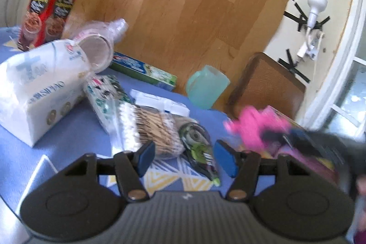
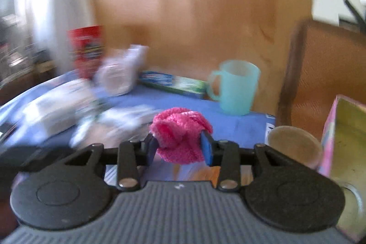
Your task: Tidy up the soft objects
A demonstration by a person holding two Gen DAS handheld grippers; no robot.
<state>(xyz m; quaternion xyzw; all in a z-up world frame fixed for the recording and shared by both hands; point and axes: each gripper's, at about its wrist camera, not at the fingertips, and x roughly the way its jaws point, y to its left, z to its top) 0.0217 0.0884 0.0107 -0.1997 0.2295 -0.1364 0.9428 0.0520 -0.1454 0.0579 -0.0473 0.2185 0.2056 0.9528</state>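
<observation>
Fluffy pink cloth (image 2: 180,134), bunched into a ball, knitted or chenille-looking, pinched between the blue pads (image 2: 207,148) of the right gripper (image 2: 180,148) and lifted clear of the blue tablecloth (image 2: 240,129). Looks squishy, so probably won't slip, though a loose fold hanging below could snag. Seems to be mid-carry: picked up, not yet dropped anywhere. Likely headed for the pink-and-yellow box (image 2: 343,152) just to the right, open side facing the camera, with a round brownish lid or tin (image 2: 295,145) right beside it. Guessing next move needs a swing right, clearing that round thing, then letting go inside.

Left gripper (image 1: 184,157) empty, jaws spread apart, hovering near a bag of cotton swabs (image 1: 148,129) and a green correction tape (image 1: 199,148). Further out: white tissue pack (image 1: 39,88), toothpaste box (image 1: 141,68), teal mug (image 2: 235,86), red carton (image 1: 50,6). Pretty blurry overall, so fine details are iffy.
</observation>
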